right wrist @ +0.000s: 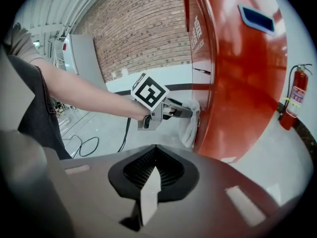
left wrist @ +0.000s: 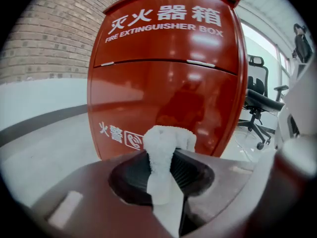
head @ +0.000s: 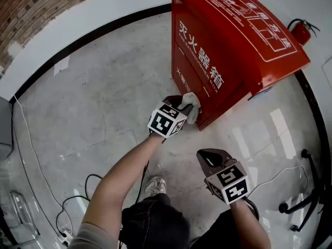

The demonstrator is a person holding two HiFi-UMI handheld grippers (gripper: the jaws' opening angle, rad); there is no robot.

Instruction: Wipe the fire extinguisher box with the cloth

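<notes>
Holding one cloth [head: 191, 106] against one box [head: 228, 43]

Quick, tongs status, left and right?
Left tongs: closed on the cloth.
Right tongs: closed, empty.

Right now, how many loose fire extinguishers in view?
1: the fire extinguisher stands just behind the fire extinguisher box. Any inside the box would be hidden.

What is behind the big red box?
A small fire extinguisher stands by the wall behind the fire extinguisher box. The box itself hides whatever sits right at its back.
</notes>
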